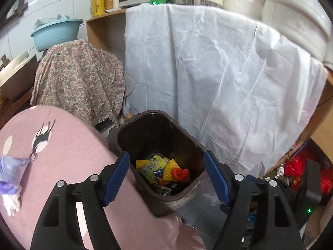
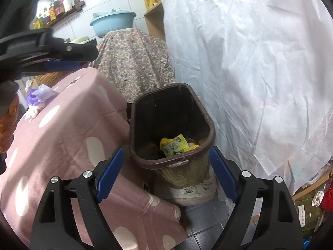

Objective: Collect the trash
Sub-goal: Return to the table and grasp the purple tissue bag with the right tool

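We see a brown bin (image 1: 160, 152) standing on the floor, tight against the corner of a table under a pink spotted cloth (image 1: 68, 162). A big white sheet (image 1: 208, 73) hangs just behind and beside the bin, and a lump draped in flowered cloth (image 1: 81, 77) sits behind the table with a blue basin (image 1: 55, 32) on top. Down in the bin lie a yellow wrapper (image 1: 150, 166), a yellow foam net (image 1: 171, 169) and something red (image 1: 181, 174) touching it. On the pink cloth, well apart from the bin, lies a crumpled heap of purple and white gloves (image 1: 10, 179).

Our left gripper (image 1: 166, 177) hangs above the bin mouth with its blue pads (image 1: 116, 179) wide apart and nothing between them. Our right gripper (image 2: 167, 175) also stands wide apart and empty, in front of the bin's near rim; in its view the left gripper's arm crosses the upper left corner above the table.

The bin's bottom is dark, and we cannot make out the black bits under the wrapper. From the right view the rim hides most of the trash. The red and green clutter (image 1: 297, 166) on the floor at the right is cut off at the picture's edge.
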`<state>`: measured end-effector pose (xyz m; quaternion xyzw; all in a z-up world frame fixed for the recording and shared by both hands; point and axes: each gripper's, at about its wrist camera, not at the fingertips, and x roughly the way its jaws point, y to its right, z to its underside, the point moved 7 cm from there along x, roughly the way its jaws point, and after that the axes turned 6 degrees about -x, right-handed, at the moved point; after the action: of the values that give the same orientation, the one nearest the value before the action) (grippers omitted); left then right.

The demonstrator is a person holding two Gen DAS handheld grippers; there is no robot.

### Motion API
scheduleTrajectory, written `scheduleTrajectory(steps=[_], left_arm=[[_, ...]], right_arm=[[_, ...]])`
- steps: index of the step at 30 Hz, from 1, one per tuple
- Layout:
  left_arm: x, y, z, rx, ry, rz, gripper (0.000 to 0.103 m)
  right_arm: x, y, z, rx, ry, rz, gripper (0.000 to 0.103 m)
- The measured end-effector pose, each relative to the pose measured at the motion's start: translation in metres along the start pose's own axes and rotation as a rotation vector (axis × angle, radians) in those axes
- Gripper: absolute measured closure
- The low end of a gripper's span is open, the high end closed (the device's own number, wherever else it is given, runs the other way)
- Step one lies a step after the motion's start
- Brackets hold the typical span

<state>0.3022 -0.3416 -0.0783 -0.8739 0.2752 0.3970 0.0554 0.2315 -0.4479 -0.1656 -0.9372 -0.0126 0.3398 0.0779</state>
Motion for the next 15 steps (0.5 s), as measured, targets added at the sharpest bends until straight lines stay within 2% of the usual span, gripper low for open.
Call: scheduleTrajectory(steps=[4,9,15], left_arm=[[-0.025,-0.012,0.013,-0.017,0.036,0.000,0.029],[-0.056,-0.039,0.034,-0.037,0.073,-0.035,0.027],[-0.097,-0.088,0.061,-0.086,0.117,-0.127,0.026]], right_arm=[[-0.008,-0.015,-0.005,-0.026,0.013,-0.016,0.019],[-0.020,-0.042,-0.015,-0.070,0.042,-0.043,0.017],[-0.032,-0.091,-0.037,-0.151,0.075,-0.120,0.016]])
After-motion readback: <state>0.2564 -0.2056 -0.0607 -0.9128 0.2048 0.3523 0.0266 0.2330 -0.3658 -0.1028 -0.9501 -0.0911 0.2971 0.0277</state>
